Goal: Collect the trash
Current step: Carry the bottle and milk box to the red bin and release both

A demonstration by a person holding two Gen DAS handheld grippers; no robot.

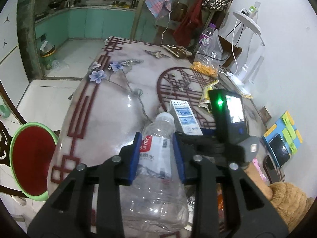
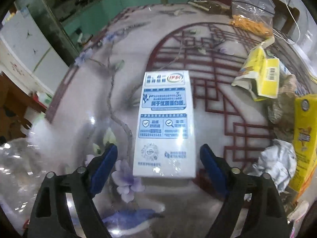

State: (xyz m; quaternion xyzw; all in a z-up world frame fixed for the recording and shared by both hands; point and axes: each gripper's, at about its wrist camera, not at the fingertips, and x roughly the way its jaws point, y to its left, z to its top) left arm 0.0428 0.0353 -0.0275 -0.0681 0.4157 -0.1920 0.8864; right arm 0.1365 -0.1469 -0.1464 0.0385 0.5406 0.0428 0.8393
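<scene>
My left gripper (image 1: 157, 144) is shut on a clear empty plastic water bottle (image 1: 156, 170) with a red and white label, cap end pointing away, held above the patterned table (image 1: 111, 107). A white and blue milk carton (image 1: 185, 117) lies flat on the table just beyond it. In the right wrist view the same milk carton (image 2: 165, 123) lies lengthwise between the blue pads of my right gripper (image 2: 158, 152), which is open around its near end without touching it. The right gripper's body with a lit screen shows in the left wrist view (image 1: 229, 115).
Yellow crumpled cartons (image 2: 261, 75), a yellow box (image 2: 305, 138) and crumpled foil (image 2: 277, 164) lie at the right of the table. A plastic bag of orange snacks (image 1: 208, 63) and a white lamp (image 1: 249, 45) stand farther back. A green-rimmed red bin (image 1: 31, 160) sits left of the table.
</scene>
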